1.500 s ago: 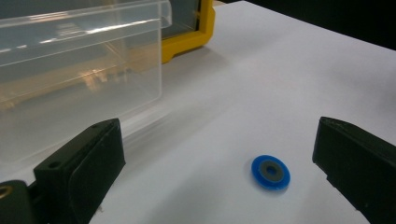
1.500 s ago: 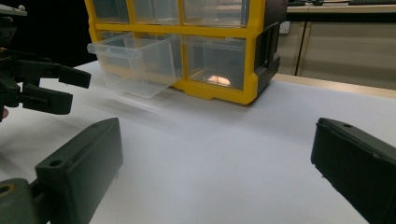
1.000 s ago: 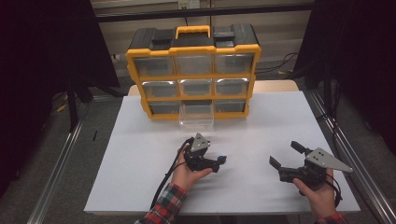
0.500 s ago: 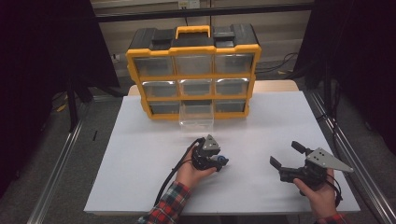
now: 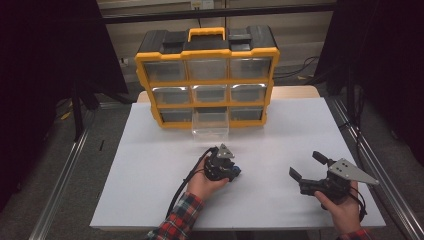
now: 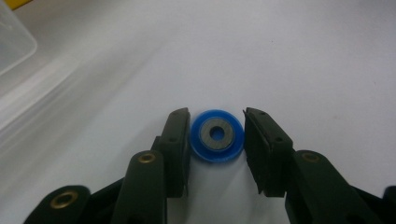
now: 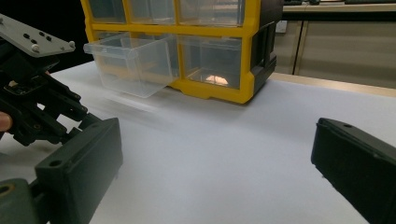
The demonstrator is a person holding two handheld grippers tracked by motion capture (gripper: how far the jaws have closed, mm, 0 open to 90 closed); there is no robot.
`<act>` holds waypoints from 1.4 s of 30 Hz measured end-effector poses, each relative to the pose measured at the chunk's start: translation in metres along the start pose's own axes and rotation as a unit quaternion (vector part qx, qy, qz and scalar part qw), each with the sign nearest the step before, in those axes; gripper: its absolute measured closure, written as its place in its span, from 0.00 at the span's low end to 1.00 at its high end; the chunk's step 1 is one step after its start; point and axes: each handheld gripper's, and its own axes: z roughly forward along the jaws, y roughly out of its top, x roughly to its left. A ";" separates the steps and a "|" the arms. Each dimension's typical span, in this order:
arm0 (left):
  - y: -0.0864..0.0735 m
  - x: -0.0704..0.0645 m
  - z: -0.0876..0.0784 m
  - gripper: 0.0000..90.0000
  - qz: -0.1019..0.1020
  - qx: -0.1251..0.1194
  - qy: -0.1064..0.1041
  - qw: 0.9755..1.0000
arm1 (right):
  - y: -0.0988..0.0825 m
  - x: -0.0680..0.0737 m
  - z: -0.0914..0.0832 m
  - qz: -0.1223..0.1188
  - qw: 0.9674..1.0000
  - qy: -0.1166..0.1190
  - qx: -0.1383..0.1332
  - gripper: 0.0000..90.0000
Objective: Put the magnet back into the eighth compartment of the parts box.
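A small blue ring with a grey metal centre point(image 6: 216, 134) lies flat on the white table point(image 5: 150, 165). My left gripper point(image 6: 216, 140) points down over it, and its jaws have just been closing. The two pads now touch the ring's left and right edges. In the high view the left gripper point(image 5: 231, 172) sits at the table's middle front, with a bit of blue at its tip. My right gripper point(image 5: 305, 165) rests at the front right, wide open with nothing between its jaws, and its own view point(image 7: 217, 158) looks toward the organizer.
A yellow and black drawer organizer point(image 5: 206, 75) stands at the back of the table. Its bottom middle clear drawer point(image 5: 210, 124) is pulled out toward me. Metal rails run along both sides of the table. Cables trail from each gripper.
The left gripper has shifted a little to the right and tipped down over the blue ring, and its jaws have narrowed onto it. The right gripper has stayed in place.
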 end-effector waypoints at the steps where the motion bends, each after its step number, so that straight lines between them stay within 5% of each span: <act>1: 0.000 0.000 0.000 0.69 -0.014 -0.017 -0.003 1.000 | 0.000 0.000 0.000 0.000 1.000 0.001 -0.001 0.01; 16: 0.001 0.007 -0.014 0.69 -0.049 -0.025 -0.012 0.998 | 0.000 0.000 0.000 -0.001 1.000 0.002 -0.001 0.01; 42: 0.021 0.023 -0.040 0.69 -0.054 -0.007 -0.018 0.998 | 0.000 -0.001 -0.002 -0.001 1.000 0.003 -0.002 0.01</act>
